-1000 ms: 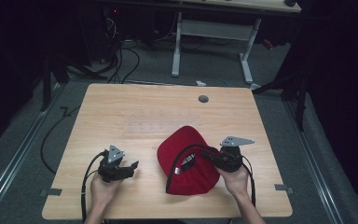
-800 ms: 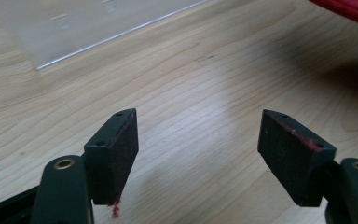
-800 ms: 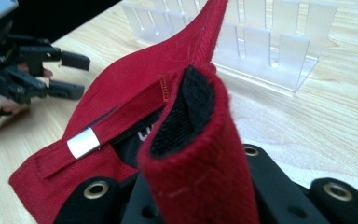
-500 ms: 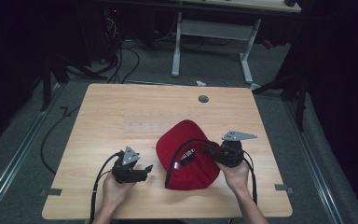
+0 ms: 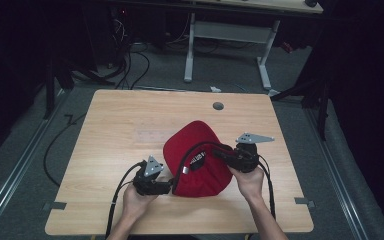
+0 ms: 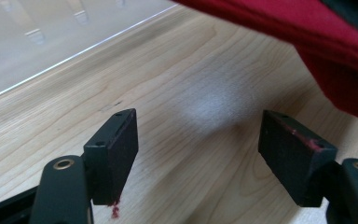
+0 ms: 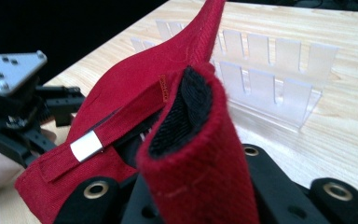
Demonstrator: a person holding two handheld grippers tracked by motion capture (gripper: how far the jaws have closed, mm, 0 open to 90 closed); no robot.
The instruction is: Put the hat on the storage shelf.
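The soft red fabric baseball cap [image 5: 196,160] sits at the near middle of the light wooden table [image 5: 130,125]. The right gripper [image 5: 219,154] is clamped on its floppy back strap. The left gripper [image 5: 166,187] is wide open and empty beside the rim; I'd grab that stitched edge, since it's light and limp.

Red cap [image 6: 335,51] cut off by top edge, blurred
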